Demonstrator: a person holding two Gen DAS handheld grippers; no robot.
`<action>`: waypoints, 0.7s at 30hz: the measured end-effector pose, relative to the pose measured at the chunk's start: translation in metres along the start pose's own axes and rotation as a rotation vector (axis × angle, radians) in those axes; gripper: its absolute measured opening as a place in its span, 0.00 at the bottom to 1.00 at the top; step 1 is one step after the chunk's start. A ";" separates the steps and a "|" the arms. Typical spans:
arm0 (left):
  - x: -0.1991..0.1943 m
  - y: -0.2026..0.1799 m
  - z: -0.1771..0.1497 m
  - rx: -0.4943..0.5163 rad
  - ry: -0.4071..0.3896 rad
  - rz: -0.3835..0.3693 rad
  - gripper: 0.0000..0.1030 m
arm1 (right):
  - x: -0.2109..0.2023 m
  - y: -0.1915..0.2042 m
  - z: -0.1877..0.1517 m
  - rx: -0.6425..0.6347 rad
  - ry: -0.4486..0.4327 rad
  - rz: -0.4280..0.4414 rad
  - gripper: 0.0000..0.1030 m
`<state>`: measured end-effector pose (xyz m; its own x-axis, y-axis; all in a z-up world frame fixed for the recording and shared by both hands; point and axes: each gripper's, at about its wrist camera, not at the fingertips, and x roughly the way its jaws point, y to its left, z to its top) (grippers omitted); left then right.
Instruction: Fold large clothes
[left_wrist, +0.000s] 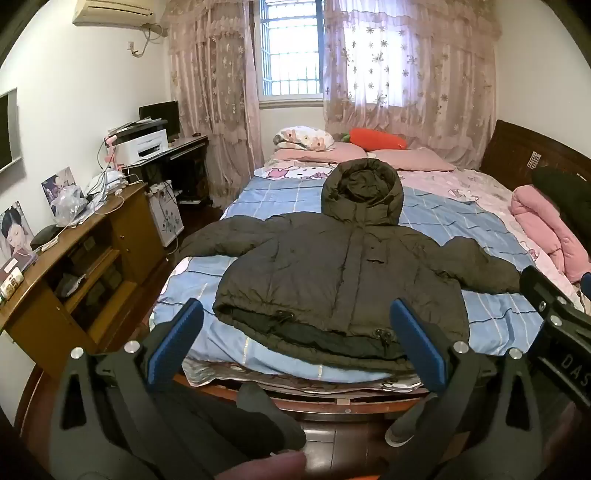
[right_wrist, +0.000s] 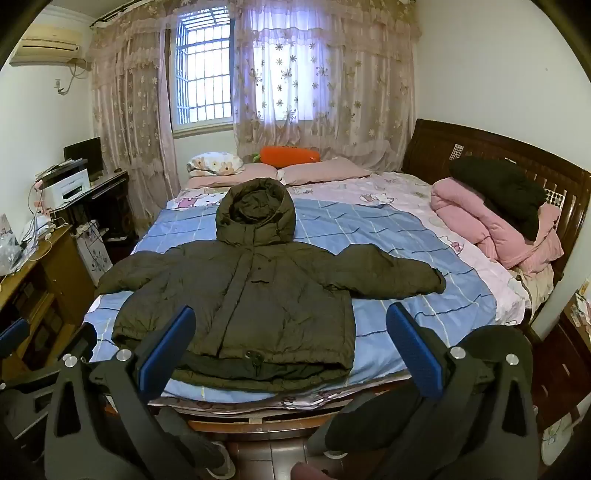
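A dark olive hooded puffer jacket (left_wrist: 343, 266) lies flat, front up, on the bed with blue checked sheet (left_wrist: 476, 221), sleeves spread to both sides, hood toward the pillows. It also shows in the right wrist view (right_wrist: 255, 291). My left gripper (left_wrist: 295, 314) is open and empty, held above the foot of the bed near the jacket's hem. My right gripper (right_wrist: 291, 321) is open and empty, also at the foot of the bed just short of the hem. The right gripper's body (left_wrist: 557, 314) shows at the right edge of the left wrist view.
A pink folded quilt (right_wrist: 495, 221) with a dark garment (right_wrist: 506, 188) lies on the bed's right side by the wooden headboard (right_wrist: 491, 147). Pillows (right_wrist: 321, 168) and an orange carrot cushion (right_wrist: 288, 155) lie by the window. A wooden cabinet (left_wrist: 92, 254) and desk stand left.
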<state>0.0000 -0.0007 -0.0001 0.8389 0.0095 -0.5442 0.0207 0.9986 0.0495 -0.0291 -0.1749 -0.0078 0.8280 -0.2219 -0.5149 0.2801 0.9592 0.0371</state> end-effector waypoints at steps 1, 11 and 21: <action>0.000 0.000 0.000 -0.001 0.000 0.000 0.98 | 0.000 0.000 0.000 0.001 0.001 0.000 0.99; 0.000 0.000 0.000 -0.003 0.003 -0.005 0.98 | 0.000 0.000 0.000 0.001 0.000 0.001 0.99; 0.000 0.000 0.000 -0.003 0.004 -0.001 0.98 | 0.000 0.001 0.002 0.004 -0.002 0.000 0.99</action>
<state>0.0001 -0.0004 -0.0004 0.8365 0.0083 -0.5479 0.0204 0.9987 0.0462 -0.0276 -0.1747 -0.0064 0.8290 -0.2222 -0.5132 0.2821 0.9585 0.0407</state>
